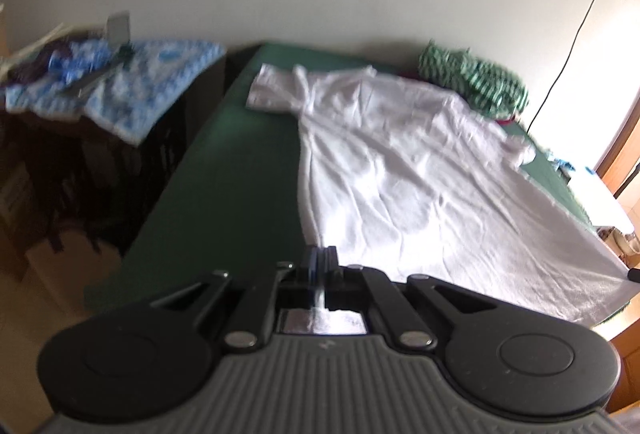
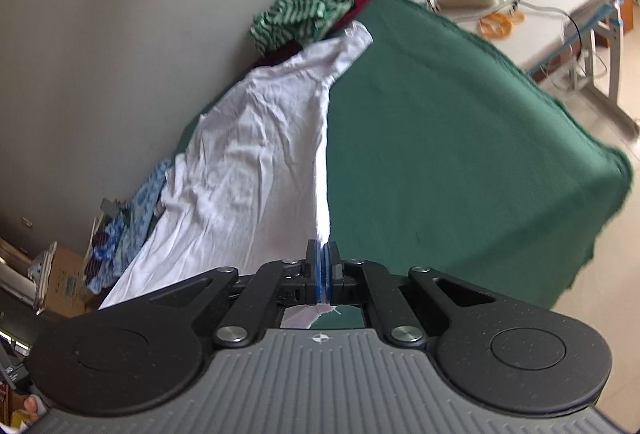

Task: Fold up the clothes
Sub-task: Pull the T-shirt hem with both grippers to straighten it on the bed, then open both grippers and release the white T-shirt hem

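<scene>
White cotton tee stretched out on the green table cloth, both grippers pinching its near hem

White T-shirt point(image 1: 400, 161) lies mostly flat on the green-covered table point(image 1: 224, 169), long axis running from the hem at 6 o'clock up toward the collar and sleeves around 12 to 1 in the left wrist view. Left gripper point(image 1: 320, 266) is clamped tight on one hem corner, and right gripper point(image 2: 323, 266) is pinched on the other, cloth pulled taut away from it toward 11. Neither hand is nearer; both sit at the hem end. Count: one white shirt, two grippers, one green-striped garment point(image 1: 476, 81) bunched at the far end, one blue patterned cloth point(image 1: 132, 81) on a side stand at 10.
</scene>
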A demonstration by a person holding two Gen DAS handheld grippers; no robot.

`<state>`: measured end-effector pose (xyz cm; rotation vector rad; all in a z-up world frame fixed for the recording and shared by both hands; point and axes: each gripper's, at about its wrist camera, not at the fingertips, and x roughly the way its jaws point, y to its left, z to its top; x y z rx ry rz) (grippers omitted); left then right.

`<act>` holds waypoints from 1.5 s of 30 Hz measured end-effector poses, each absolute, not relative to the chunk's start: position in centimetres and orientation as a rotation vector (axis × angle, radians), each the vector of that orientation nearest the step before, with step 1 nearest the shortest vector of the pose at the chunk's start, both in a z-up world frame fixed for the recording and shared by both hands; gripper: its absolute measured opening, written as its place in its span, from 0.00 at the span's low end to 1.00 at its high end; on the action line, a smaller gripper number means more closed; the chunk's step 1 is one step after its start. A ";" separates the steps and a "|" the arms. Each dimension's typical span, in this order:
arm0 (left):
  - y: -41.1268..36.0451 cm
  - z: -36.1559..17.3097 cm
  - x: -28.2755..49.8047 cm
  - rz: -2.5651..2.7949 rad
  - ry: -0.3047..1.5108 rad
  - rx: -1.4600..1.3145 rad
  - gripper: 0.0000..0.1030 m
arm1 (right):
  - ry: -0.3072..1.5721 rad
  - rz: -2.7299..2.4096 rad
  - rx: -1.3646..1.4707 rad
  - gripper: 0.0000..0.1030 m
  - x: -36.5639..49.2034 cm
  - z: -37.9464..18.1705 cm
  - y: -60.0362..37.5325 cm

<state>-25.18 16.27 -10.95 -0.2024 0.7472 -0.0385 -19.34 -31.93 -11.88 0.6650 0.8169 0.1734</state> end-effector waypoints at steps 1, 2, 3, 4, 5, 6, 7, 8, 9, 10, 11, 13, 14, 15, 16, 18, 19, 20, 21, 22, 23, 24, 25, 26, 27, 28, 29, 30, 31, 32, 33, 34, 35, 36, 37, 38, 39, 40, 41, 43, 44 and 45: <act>16.1 -11.4 -25.5 -0.032 0.763 -0.200 0.00 | 0.832 0.173 0.666 0.01 -19.7 -12.2 -31.9; 15.9 -11.8 -25.7 -0.026 0.776 -0.197 0.00 | 0.848 0.169 0.666 0.01 -20.0 -12.5 -31.8; 15.8 -12.1 -26.1 -0.022 0.788 -0.203 0.00 | 0.864 0.163 0.665 0.01 -20.3 -12.8 -31.7; 15.8 -12.5 -26.4 -0.017 0.799 -0.211 0.00 | 0.881 0.157 0.664 0.01 -20.5 -13.2 -31.7; 15.9 -12.8 -26.8 -0.013 0.810 -0.219 0.00 | 0.892 0.153 0.664 0.01 -20.7 -13.4 -31.7; 16.0 -13.1 -27.0 -0.008 0.822 -0.225 0.00 | 0.898 0.151 0.665 0.01 -20.8 -13.6 -31.7; 16.0 -13.5 -27.3 -0.002 0.834 -0.229 0.00 | 0.903 0.147 0.661 0.01 -20.9 -13.7 -31.8; 16.1 -13.8 -27.5 0.004 0.846 -0.234 0.00 | 0.906 0.141 0.654 0.01 -21.0 -13.8 -31.9; 16.2 -14.2 -27.6 0.010 0.859 -0.237 0.00 | 0.910 0.136 0.649 0.01 -21.0 -14.0 -32.0; 16.4 -14.7 -27.7 0.015 0.871 -0.239 0.00 | 0.915 0.130 0.648 0.01 -21.0 -14.2 -32.1; 16.4 -15.0 -27.8 0.018 0.879 -0.242 0.00 | 0.920 0.125 0.644 0.01 -20.9 -14.4 -32.2; 16.1 -15.8 -27.7 0.021 0.891 -0.217 0.00 | 0.933 0.118 0.630 0.01 -20.6 -14.8 -32.3; 16.0 -16.2 -27.5 0.025 0.900 -0.187 0.00 | 0.944 0.116 0.618 0.01 -20.4 -15.1 -32.2; 15.9 -16.6 -27.4 0.029 0.910 -0.155 0.00 | 0.956 0.110 0.601 0.01 -20.2 -15.4 -32.1; 15.8 -17.0 -27.3 0.033 0.919 -0.123 0.00 | 0.971 0.098 0.576 0.02 -20.0 -15.6 -32.0; 16.6 -17.5 -27.6 0.064 0.940 -0.074 0.00 | 1.005 0.045 0.507 0.10 -19.8 -15.8 -32.1; 17.4 -17.5 -27.8 0.087 0.950 -0.059 0.00 | 1.008 0.017 0.479 0.11 -19.7 -15.7 -32.3; 18.3 -17.4 -27.9 0.115 0.962 -0.044 0.00 | 0.996 -0.008 0.461 0.11 -19.6 -15.2 -32.6; 19.2 -17.2 -27.8 0.144 0.977 -0.022 0.00 | 0.983 -0.033 0.442 0.10 -19.6 -14.8 -32.9; 19.8 -16.7 -27.5 0.159 0.975 -0.005 0.00 | 0.968 -0.021 0.424 0.09 -19.1 -14.5 -32.3; 20.1 -15.9 -27.1 0.154 0.942 0.006 0.00 | 0.949 0.030 0.404 0.07 -18.2 -14.2 -30.8; 19.7 -15.0 -26.3 0.133 0.889 0.010 0.00 | 0.930 0.081 0.385 0.07 -17.2 -14.0 -29.4; 18.7 -14.1 -25.1 0.099 0.842 0.004 0.00 | 0.910 0.132 0.366 0.08 -16.2 -13.8 -27.9; 17.2 -13.6 -23.5 0.054 0.807 -0.012 0.00 | 0.891 0.182 0.346 0.09 -15.3 -13.5 -26.4; 15.6 -13.4 -21.7 0.001 0.787 -0.031 0.00 | 0.870 0.232 0.326 0.11 -14.3 -13.3 -25.0; 14.0 -13.3 -19.7 -0.053 0.770 -0.050 0.00 | 0.849 0.282 0.306 0.11 -13.4 -13.0 -23.5; 12.3 -13.4 -18.2 -0.097 0.757 -0.051 0.00 | 0.841 0.317 0.292 0.11 -12.4 -13.2 -22.0; 10.5 -13.6 -16.9 -0.126 0.743 -0.035 0.03 | 0.846 0.337 0.283 0.11 -11.3 -13.9 -20.4; 8.8 -14.0 -15.6 -0.144 0.733 -0.019 0.04 | 0.850 0.357 0.274 0.11 -10.2 -14.5 -18.8; 7.5 -14.6 -14.6 -0.166 0.734 -0.009 0.05 | 0.849 0.364 0.271 0.11 -9.4 -15.1 -17.8; 6.6 -15.2 -13.8 -0.189 0.735 -0.001 0.10 | 0.843 0.358 0.276 0.11 -8.9 -15.5 -17.3; 6.2 -16.0 -13.3 -0.203 0.741 0.009 0.11 | 0.837 0.349 0.286 0.11 -8.5 -15.8 -17.1; 5.8 -16.7 -12.9 -0.214 0.749 0.019 0.11 | 0.837 0.333 0.302 0.11 -8.3 -16.2 -17.4; 5.6 -17.4 -12.9 -0.224 0.758 0.029 0.12 | 0.841 0.309 0.320 0.11 -8.1 -16.5 -17.7; 5.6 -18.2 -13.0 -0.225 0.768 0.039 0.12 | 0.846 0.282 0.338 0.11 -8.0 -16.7 -18.0; 5.9 -19.0 -13.1 -0.223 0.775 0.042 0.12 | 0.848 0.250 0.359 0.11 -8.0 -16.9 -18.4; 6.6 -19.4 -13.4 -0.228 0.755 0.040 0.17 | 0.849 0.218 0.383 0.08 -8.0 -17.2 -19.0; 7.5 -19.7 -13.8 -0.237 0.725 0.036 0.17 | 0.843 0.192 0.411 0.05 -8.2 -17.4 -19.6; 8.1 -19.8 -14.0 -0.235 0.708 0.045 0.18 | 0.831 0.169 0.441 0.06 -8.5 -17.6 -20.2; 9.4 -20.0 -14.4 -0.209 0.678 0.071 0.20 | 0.807 0.098 0.454 0.02 -9.1 -17.6 -21.4; 10.0 -20.0 -14.4 -0.204 0.671 0.067 0.19 | 0.794 0.066 0.449 0.00 -9.4 -17.6 -22.0; 10.8 -20.0 -14.3 -0.220 0.668 0.046 0.18 | 0.781 0.040 0.437 0.00 -9.7 -17.7 -22.6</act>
